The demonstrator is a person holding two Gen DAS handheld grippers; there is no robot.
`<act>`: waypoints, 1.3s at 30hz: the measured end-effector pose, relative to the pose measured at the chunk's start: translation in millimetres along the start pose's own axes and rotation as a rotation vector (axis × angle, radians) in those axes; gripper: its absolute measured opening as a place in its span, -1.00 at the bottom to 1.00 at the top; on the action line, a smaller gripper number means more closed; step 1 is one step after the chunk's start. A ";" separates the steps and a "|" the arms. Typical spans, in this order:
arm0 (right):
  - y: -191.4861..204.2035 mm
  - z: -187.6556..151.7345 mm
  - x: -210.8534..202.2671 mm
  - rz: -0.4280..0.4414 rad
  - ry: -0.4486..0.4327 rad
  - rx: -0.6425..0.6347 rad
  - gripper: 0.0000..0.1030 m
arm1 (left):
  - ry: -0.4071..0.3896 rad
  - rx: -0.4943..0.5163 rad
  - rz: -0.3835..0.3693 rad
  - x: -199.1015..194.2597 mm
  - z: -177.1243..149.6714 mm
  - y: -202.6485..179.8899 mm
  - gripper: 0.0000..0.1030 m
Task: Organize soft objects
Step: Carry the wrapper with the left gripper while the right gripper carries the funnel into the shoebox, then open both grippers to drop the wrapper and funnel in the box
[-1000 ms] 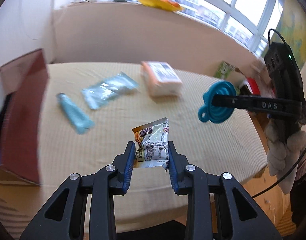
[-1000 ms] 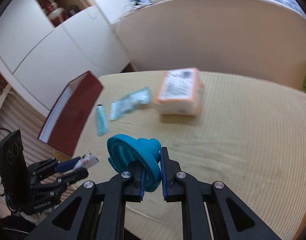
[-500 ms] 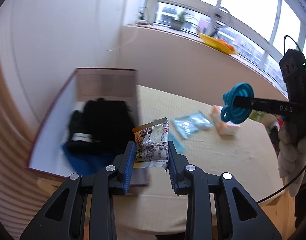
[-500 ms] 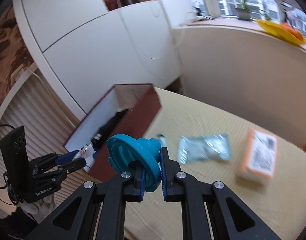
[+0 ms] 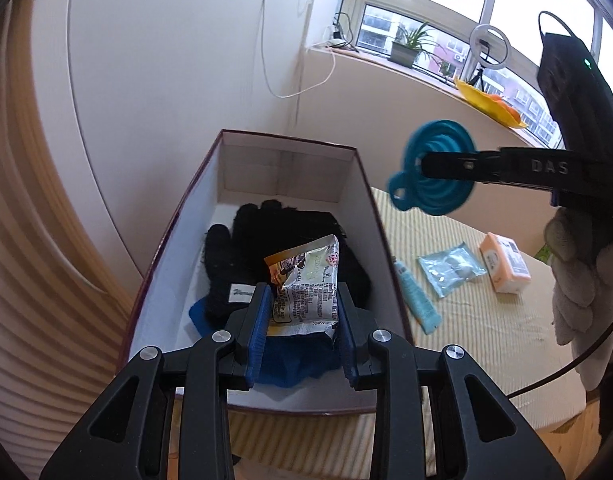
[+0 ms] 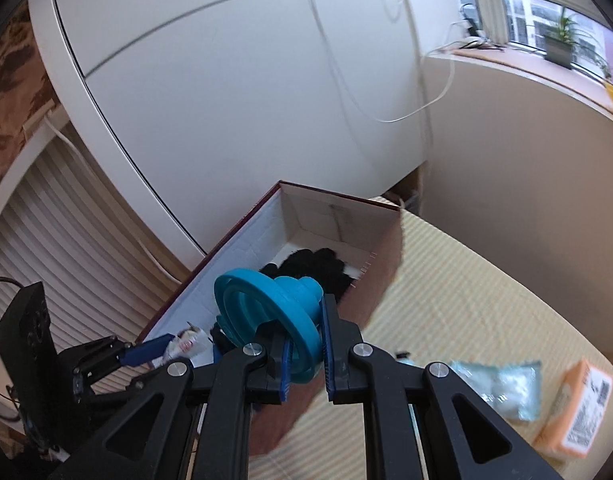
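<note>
My left gripper (image 5: 303,296) is shut on a crinkled snack packet (image 5: 306,276) and hangs over the open box (image 5: 286,172). Black gloves (image 5: 266,236) and a blue cloth (image 5: 290,360) lie inside the box. My right gripper (image 6: 306,320) is shut on a teal collapsible funnel (image 6: 262,304), just right of the box's near wall (image 6: 386,248). In the left wrist view the funnel (image 5: 434,200) hovers above the box's right rim. The right wrist view shows the left gripper (image 6: 162,350) with its packet (image 6: 186,346) at the box's near end.
On the beige tablecloth (image 5: 486,340) right of the box lie a teal tube (image 5: 414,296), a clear plastic packet (image 5: 450,268) and an orange tissue pack (image 5: 506,268). A gloved hand (image 5: 578,280) holds the right gripper. White cabinet doors stand behind the box.
Both grippers have swung left from over the table's middle to the box, each keeping its grip. The box's inside with the gloves has come into view.
</note>
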State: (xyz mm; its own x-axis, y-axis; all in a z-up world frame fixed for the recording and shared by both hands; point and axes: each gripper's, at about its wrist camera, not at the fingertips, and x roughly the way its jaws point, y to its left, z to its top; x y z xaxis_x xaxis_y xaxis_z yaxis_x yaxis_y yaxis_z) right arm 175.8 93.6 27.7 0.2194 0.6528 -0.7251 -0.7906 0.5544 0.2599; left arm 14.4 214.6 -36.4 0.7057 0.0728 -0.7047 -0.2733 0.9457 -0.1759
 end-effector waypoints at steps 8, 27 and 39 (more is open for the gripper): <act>14.0 11.4 45.2 -0.032 0.065 -0.025 -0.78 | 0.021 0.006 0.020 13.1 2.3 8.9 -0.43; 10.3 6.9 37.3 -0.029 0.031 -0.022 0.10 | 0.008 0.046 0.077 10.1 -0.4 9.0 0.30; 5.1 -8.6 7.7 -0.025 -0.006 -0.007 0.18 | 0.000 0.058 0.065 -2.3 -9.1 -2.6 0.30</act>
State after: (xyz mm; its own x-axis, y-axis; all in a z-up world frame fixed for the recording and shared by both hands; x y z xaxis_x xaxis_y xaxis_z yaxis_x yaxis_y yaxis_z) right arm 168.6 97.1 17.9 0.2422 0.6420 -0.7274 -0.7889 0.5668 0.2376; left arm 7.6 209.1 -40.6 0.6880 0.1348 -0.7131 -0.2803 0.9557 -0.0897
